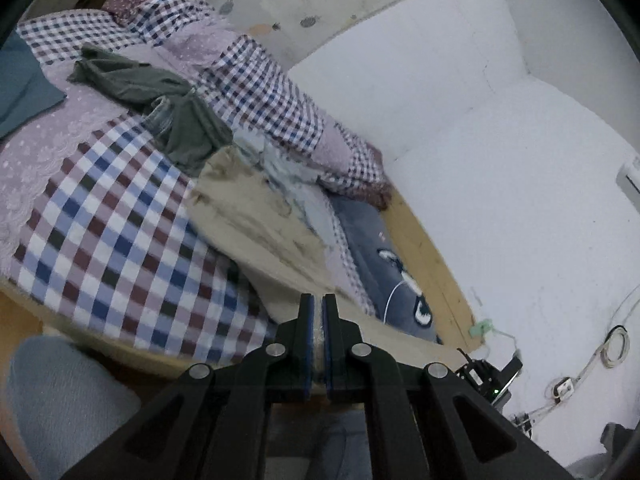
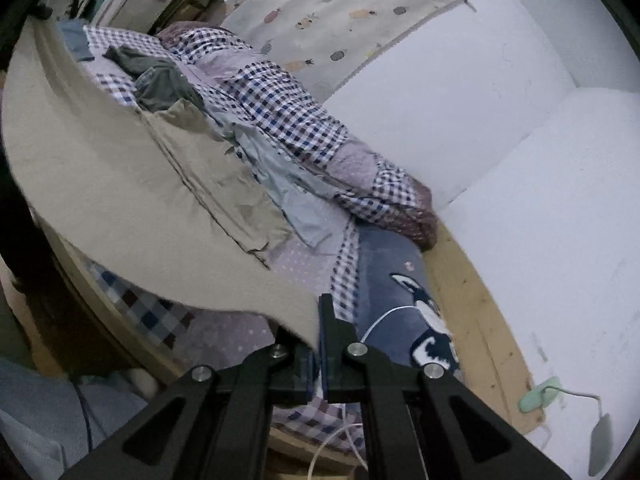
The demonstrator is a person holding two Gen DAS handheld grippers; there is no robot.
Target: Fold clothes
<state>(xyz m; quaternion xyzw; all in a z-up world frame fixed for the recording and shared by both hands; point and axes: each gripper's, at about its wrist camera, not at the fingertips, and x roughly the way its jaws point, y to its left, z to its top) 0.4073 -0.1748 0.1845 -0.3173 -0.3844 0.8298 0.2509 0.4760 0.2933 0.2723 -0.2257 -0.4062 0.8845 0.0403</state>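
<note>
1. Bedroom with white walls, a wood-framed bed against the corner, covered by a checked quilt in blue, maroon and white.
2. Spread across the quilt: a beige garment, one edge raised off the bed and stretched toward both cameras.
3. Behind it, lying loose: a crumpled olive-green garment, a pale blue one just beside the beige cloth, and a teal piece at the far left of the bed.
4. Left gripper: jaws nearly together, only a thin slit between the blue pads, with pale material apparently pinched there.
5. Right gripper: narrowed onto the beige edge, which runs down between the fingers; left finger largely hidden under the cloth.
6. Judged step: mid-handling of the beige garment, held by one edge at two points and lifted clear of the quilt. Fits either carrying that edge over to make a fold or pulling the cloth flat before one; impossible to tell which.
7. Either way, called for: both grips kept firm, edge kept taut and level between them, cloth kept clear of the olive and pale blue pieces.
</note>
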